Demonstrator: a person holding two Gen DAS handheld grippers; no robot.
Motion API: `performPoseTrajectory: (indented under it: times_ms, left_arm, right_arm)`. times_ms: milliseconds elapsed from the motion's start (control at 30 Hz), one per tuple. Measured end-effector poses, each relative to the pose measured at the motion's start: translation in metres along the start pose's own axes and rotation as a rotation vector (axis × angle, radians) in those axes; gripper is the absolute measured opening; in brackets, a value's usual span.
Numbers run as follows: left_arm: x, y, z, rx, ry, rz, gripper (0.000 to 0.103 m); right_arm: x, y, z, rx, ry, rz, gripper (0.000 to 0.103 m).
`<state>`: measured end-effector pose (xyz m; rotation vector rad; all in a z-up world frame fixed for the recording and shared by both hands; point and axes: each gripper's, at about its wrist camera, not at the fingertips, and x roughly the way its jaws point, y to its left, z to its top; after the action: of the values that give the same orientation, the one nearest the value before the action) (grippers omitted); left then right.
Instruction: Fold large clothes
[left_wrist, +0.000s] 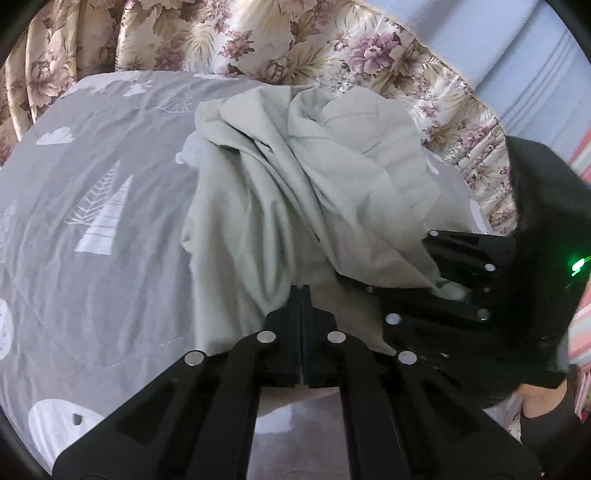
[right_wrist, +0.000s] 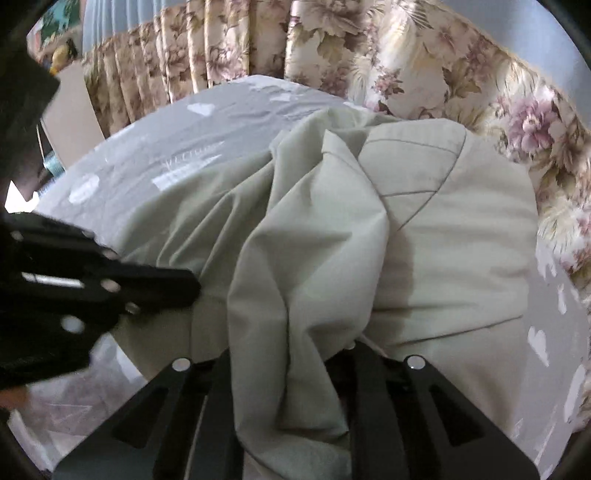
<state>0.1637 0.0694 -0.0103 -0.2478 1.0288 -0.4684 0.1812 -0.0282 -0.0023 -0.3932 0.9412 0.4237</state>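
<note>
A pale green garment (left_wrist: 295, 177) lies crumpled in a heap on the bed, its stitched panel (right_wrist: 413, 166) uppermost. My left gripper (left_wrist: 302, 291) is shut at the garment's near edge, and folds of cloth fan out from its tips. From the right wrist view the left gripper (right_wrist: 192, 288) comes in from the left and meets that same edge. My right gripper (left_wrist: 439, 290) sits just to the right, shut on a bunch of the cloth, with a tuft poking out between its fingers. In its own view the cloth drapes over the fingers (right_wrist: 373, 369) and hides the tips.
The bed has a grey cover (left_wrist: 92, 184) printed with white trees and clouds. A floral curtain (left_wrist: 258, 37) hangs close behind it, with a blue wall (left_wrist: 517, 55) to the right. A person's hand (left_wrist: 535, 398) holds the right gripper. A pale board (right_wrist: 70, 110) leans at the far left.
</note>
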Motion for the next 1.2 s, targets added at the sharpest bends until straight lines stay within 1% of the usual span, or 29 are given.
performPoseTrajectory:
  times_ms: [133, 167, 200, 233, 267, 300, 333, 367, 400, 467, 500, 567, 600, 633, 700, 767, 833, 867, 900, 933, 967, 1000, 1033, 1100, 1133, 1167, 1200]
  left_arm:
    - [-0.004, 0.007, 0.001, -0.004, 0.004, -0.014, 0.001]
    - [-0.003, 0.007, 0.001, -0.007, 0.007, -0.013, 0.001]
    - [-0.003, 0.006, 0.002, -0.010, 0.009, -0.012, 0.001]
    - [-0.002, 0.004, 0.002, -0.007, 0.011, -0.016, 0.003]
    - [-0.002, 0.002, 0.002, -0.004, 0.012, -0.019, 0.010]
    - [-0.002, -0.001, 0.003, 0.000, 0.011, -0.024, 0.020]
    - [-0.003, -0.005, 0.003, 0.005, 0.009, -0.021, 0.022]
    - [-0.004, -0.007, 0.003, 0.012, 0.002, -0.009, 0.030]
    - [-0.006, -0.010, 0.003, 0.020, -0.012, 0.011, 0.044]
    - [-0.009, -0.013, 0.003, 0.026, -0.027, 0.011, 0.061]
    - [-0.010, -0.016, 0.004, 0.031, -0.027, 0.016, 0.065]
    - [-0.011, -0.020, 0.004, 0.053, -0.033, 0.063, 0.070]
    - [-0.011, -0.022, 0.004, 0.067, -0.036, 0.078, 0.070]
    - [-0.012, -0.023, 0.004, 0.069, -0.035, 0.078, 0.071]
    - [-0.014, -0.023, 0.005, 0.057, -0.039, 0.075, 0.073]
    - [-0.015, -0.025, 0.007, 0.054, -0.041, 0.087, 0.074]
    - [-0.017, -0.029, 0.008, 0.052, -0.045, 0.083, 0.074]
    - [-0.019, -0.032, 0.009, 0.050, -0.047, 0.065, 0.075]
    - [-0.021, -0.039, 0.011, 0.044, -0.053, 0.027, 0.077]
    - [-0.023, -0.046, 0.014, 0.040, -0.061, -0.006, 0.082]
    - [-0.023, -0.051, 0.015, 0.039, -0.067, -0.019, 0.087]
    - [-0.024, -0.060, 0.018, 0.038, -0.082, -0.036, 0.090]
    - [-0.024, -0.068, 0.020, 0.042, -0.090, -0.050, 0.091]
    - [-0.022, -0.086, 0.023, 0.063, -0.093, -0.086, 0.094]
    - [-0.019, -0.093, 0.024, 0.072, -0.090, -0.090, 0.095]
    - [-0.015, -0.099, 0.025, 0.082, -0.087, -0.091, 0.095]
    - [-0.007, -0.106, 0.026, 0.093, -0.076, -0.085, 0.096]
  right_arm:
    - [-0.008, -0.009, 0.001, 0.038, -0.016, 0.058, 0.018]
    - [-0.013, -0.010, 0.000, 0.044, -0.029, 0.077, 0.029]
    - [-0.018, -0.009, -0.002, 0.048, -0.041, 0.102, 0.045]
    - [-0.022, -0.008, -0.004, 0.049, -0.056, 0.128, 0.053]
    - [-0.023, -0.005, -0.004, 0.048, -0.065, 0.137, 0.065]
    - [-0.027, -0.003, -0.007, 0.050, -0.078, 0.140, 0.071]
    - [-0.032, -0.002, -0.010, 0.060, -0.096, 0.131, 0.071]
    - [-0.037, -0.003, -0.015, 0.076, -0.113, 0.117, 0.071]
    - [-0.043, -0.004, -0.018, 0.081, -0.128, 0.111, 0.070]
    - [-0.058, -0.009, -0.024, 0.084, -0.151, 0.103, 0.071]
    - [-0.069, -0.012, -0.028, 0.081, -0.161, 0.107, 0.071]
    - [-0.091, -0.020, -0.034, 0.073, -0.190, 0.090, 0.071]
    - [-0.102, -0.024, -0.037, 0.071, -0.202, 0.073, 0.071]
    - [-0.111, -0.029, -0.040, 0.073, -0.210, 0.060, 0.071]
    - [-0.136, -0.044, -0.049, 0.096, -0.255, 0.048, 0.071]
    - [-0.156, -0.066, -0.062, 0.149, -0.295, 0.039, 0.074]
    - [-0.164, -0.090, -0.074, 0.210, -0.322, 0.001, 0.074]
    - [-0.162, -0.112, -0.083, 0.284, -0.334, -0.016, 0.074]
    - [-0.156, -0.129, -0.089, 0.353, -0.334, 0.007, 0.074]
    - [-0.148, -0.142, -0.094, 0.414, -0.330, 0.048, 0.074]
    - [-0.133, -0.158, -0.100, 0.486, -0.314, 0.101, 0.069]
    - [-0.121, -0.167, -0.102, 0.518, -0.292, 0.118, 0.052]
    - [-0.103, -0.172, -0.103, 0.530, -0.257, 0.132, 0.042]
    - [-0.078, -0.171, -0.102, 0.541, -0.223, 0.169, 0.008]
    - [-0.066, -0.169, -0.101, 0.546, -0.217, 0.205, 0.005]
    - [-0.061, -0.165, -0.100, 0.545, -0.217, 0.219, 0.001]
    - [-0.056, -0.162, -0.098, 0.544, -0.219, 0.228, 0.000]
